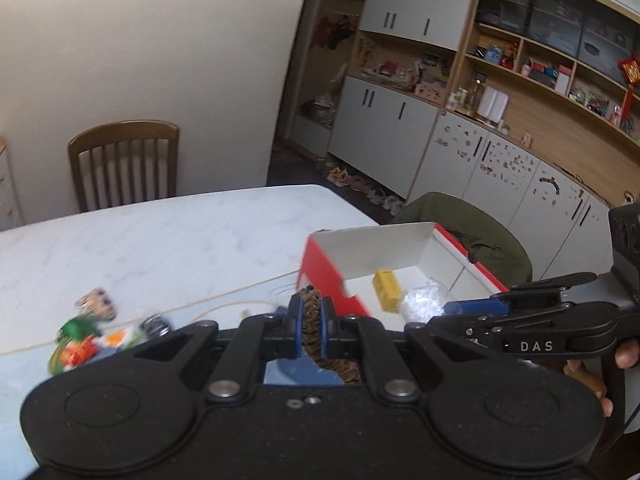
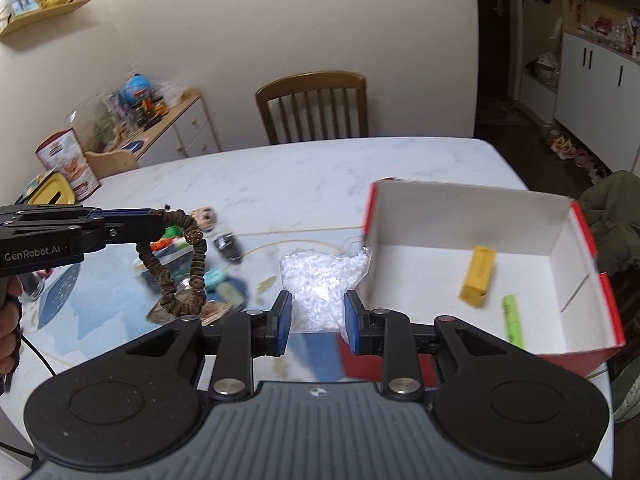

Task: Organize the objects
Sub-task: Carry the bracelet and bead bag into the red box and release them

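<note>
My left gripper [image 1: 311, 314] is shut on a brown scrunchie [image 1: 310, 322], which hangs as a loop [image 2: 176, 264] from that gripper [image 2: 158, 216] in the right wrist view. A clear bag of white beads [image 2: 320, 280] sits pinched between the blue pads of my right gripper [image 2: 318, 320], lifted beside the left wall of a red box with a white inside [image 2: 576, 216]. From the left wrist view the bag [image 1: 424, 300] hangs over the box [image 1: 320, 268] at the right gripper's tip [image 1: 448, 308]. A yellow block [image 2: 478, 276] and a green marker [image 2: 514, 320] lie in the box.
Small colourful items [image 1: 80, 340] and a dark object [image 2: 228, 246] lie scattered on the white marble table [image 2: 320, 176]. A wooden chair [image 2: 314, 108] stands at the far side. An olive jacket [image 1: 460, 220] lies beyond the box. A low cabinet [image 2: 180, 128] stands left.
</note>
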